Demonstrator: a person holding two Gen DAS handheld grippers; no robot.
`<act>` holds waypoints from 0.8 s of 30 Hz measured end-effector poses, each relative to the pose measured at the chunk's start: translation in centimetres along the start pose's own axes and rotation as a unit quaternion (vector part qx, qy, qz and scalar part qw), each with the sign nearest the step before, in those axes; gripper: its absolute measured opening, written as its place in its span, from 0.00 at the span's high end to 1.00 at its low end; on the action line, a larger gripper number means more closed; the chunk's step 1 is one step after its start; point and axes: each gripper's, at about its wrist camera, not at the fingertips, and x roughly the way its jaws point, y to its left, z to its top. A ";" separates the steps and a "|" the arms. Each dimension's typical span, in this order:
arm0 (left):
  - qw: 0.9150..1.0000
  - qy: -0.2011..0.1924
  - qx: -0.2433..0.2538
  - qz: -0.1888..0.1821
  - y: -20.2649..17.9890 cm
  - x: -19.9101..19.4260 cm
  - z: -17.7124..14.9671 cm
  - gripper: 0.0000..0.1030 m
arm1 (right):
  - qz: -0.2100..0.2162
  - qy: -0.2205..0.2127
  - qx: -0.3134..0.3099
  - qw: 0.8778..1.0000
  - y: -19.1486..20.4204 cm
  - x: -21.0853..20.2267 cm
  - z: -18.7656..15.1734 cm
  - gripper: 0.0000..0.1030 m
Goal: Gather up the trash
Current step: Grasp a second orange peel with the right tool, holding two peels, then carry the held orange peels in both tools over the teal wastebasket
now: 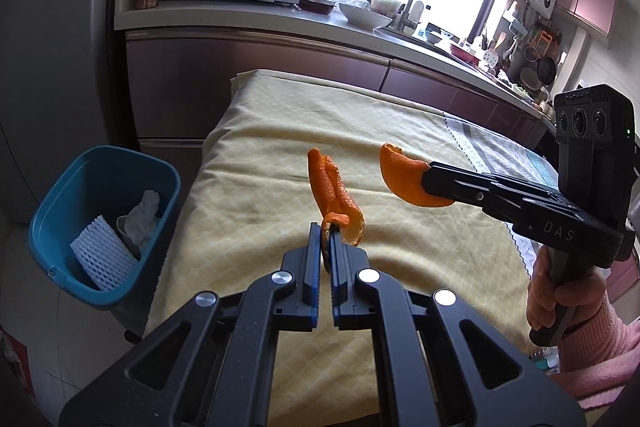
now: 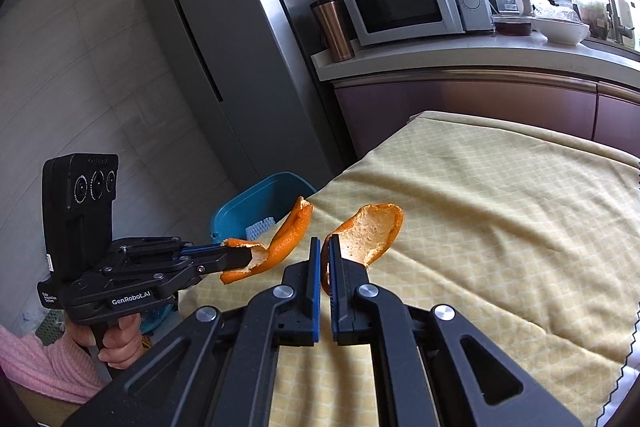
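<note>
Orange peel, two pieces, both lifted above the yellow tablecloth. My left gripper clenches a long curled peel; my right gripper clenches a cupped peel. Blue bin, off the table's left edge, holds white foam netting and crumpled paper.

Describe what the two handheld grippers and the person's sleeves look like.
Both are matte black plastic pistol-grip tools with silver pivot bolts and blue-edged finger pads. The left gripper reads "GenRobot.AI" in white; the right gripper shows "DAS", a green light and a three-lens camera block. The knitted sleeves are pink.
</note>
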 end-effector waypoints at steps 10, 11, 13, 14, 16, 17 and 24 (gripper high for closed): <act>1.000 -0.005 -0.008 0.015 1.3 -1.1 -0.3 0.95 | 0.017 0.009 -0.004 1.000 1.3 1.2 0.0 0.97; 1.000 -0.005 -0.009 0.016 1.4 -1.2 -0.4 0.95 | 0.019 0.009 -0.004 1.000 1.4 1.3 0.0 0.97; 1.000 -0.006 -0.009 0.018 1.6 -1.4 -0.4 0.96 | 0.022 0.009 -0.004 1.000 1.6 1.5 0.0 0.97; 1.000 -0.006 -0.010 0.019 1.7 -1.5 -0.4 0.95 | 0.022 0.010 -0.004 1.000 1.6 1.7 0.1 0.97; 1.000 -0.007 -0.012 0.021 1.9 -1.6 -0.4 0.95 | 0.025 0.011 -0.004 1.000 1.7 1.9 0.0 0.97; 1.000 -0.007 -0.012 0.021 2.0 -1.6 -0.4 0.95 | 0.025 0.012 -0.005 1.000 1.8 2.0 0.0 0.97; 0.999 -0.013 -0.018 0.031 2.7 -2.2 -0.4 0.95 | 0.031 0.016 -0.007 0.999 2.4 2.7 0.0 0.97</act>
